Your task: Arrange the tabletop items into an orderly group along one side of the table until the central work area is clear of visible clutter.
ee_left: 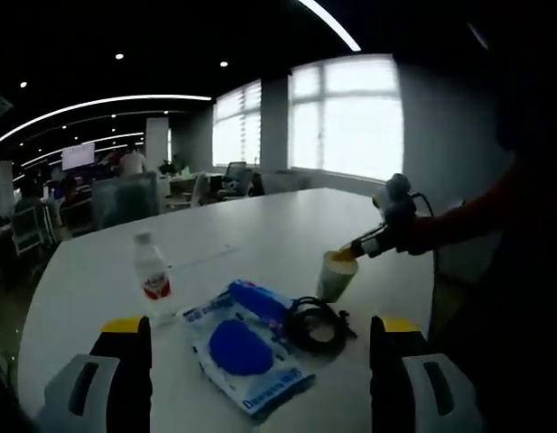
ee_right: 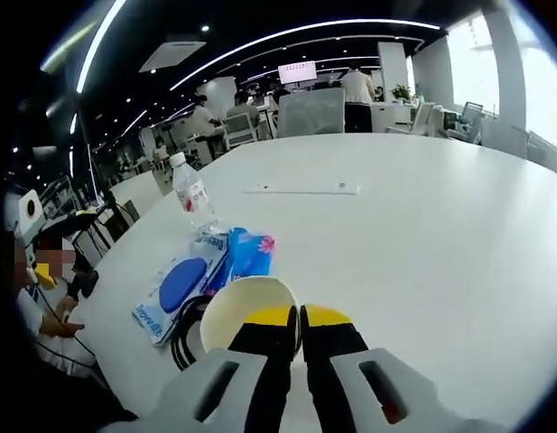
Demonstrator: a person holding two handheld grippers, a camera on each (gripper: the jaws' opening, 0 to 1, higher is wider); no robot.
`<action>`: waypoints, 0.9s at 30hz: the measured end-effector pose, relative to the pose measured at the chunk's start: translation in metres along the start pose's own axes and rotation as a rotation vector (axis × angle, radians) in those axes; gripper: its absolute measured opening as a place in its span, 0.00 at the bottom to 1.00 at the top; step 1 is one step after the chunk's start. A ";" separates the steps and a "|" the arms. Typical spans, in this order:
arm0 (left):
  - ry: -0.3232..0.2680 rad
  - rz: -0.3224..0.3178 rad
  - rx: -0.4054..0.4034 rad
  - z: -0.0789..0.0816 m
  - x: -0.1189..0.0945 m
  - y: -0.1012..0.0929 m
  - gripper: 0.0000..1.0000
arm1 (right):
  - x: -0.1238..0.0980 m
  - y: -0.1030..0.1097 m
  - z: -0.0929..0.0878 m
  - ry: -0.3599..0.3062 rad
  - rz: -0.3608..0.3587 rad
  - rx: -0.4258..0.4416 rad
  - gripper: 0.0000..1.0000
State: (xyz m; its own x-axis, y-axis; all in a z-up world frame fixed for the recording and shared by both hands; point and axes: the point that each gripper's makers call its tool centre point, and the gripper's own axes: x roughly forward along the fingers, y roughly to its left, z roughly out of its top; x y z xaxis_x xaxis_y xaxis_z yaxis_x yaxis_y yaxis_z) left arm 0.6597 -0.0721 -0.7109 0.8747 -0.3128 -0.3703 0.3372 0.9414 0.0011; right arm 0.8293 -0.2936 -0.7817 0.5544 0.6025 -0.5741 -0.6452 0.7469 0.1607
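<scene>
**A:** Your right gripper is clenched on the rim of the paper cup: the yellow-tipped jaws are pressed together over the cup's edge, one inside and one outside as far as I can judge. In the left gripper view you can see that same gripper reaching in from the right and holding the cup by its top, upright on the white table. A rim pinch like that keeps the cup level and your gripper clear of the clutter just beside it.

**B:** And your left gripper?

**A:** Released, jaws wide apart, holding nothing. It hangs at the near edge of the table, facing the pile, probably waiting its turn.

**B:** Where's the rest of the stuff?

**A:** Bunched together near you. A coiled black cable lies right against the cup's base. Left of it is a blue-and-white flat packet with a blue pouch resting on its far edge. A small water bottle stands upright at the left, slightly apart from the pile.

**B:** So how far along are you?

**A:** Early, I'd say. The items are loosely heaped rather than lined up. Mind the cable as you lift the cup; it sits close enough to snag.
</scene>
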 end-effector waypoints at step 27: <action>-0.002 -0.010 -0.004 0.002 0.002 0.010 0.99 | 0.038 0.043 0.103 -0.091 0.095 0.008 0.00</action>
State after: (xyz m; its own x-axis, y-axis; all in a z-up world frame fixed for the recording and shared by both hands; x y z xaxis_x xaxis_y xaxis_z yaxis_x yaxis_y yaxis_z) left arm 0.6653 -0.0631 -0.7100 0.8720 -0.3222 -0.3684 0.3442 0.9389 -0.0064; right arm 0.8767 -0.2099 -0.7139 0.5366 0.6937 -0.4805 -0.6930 0.6872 0.2180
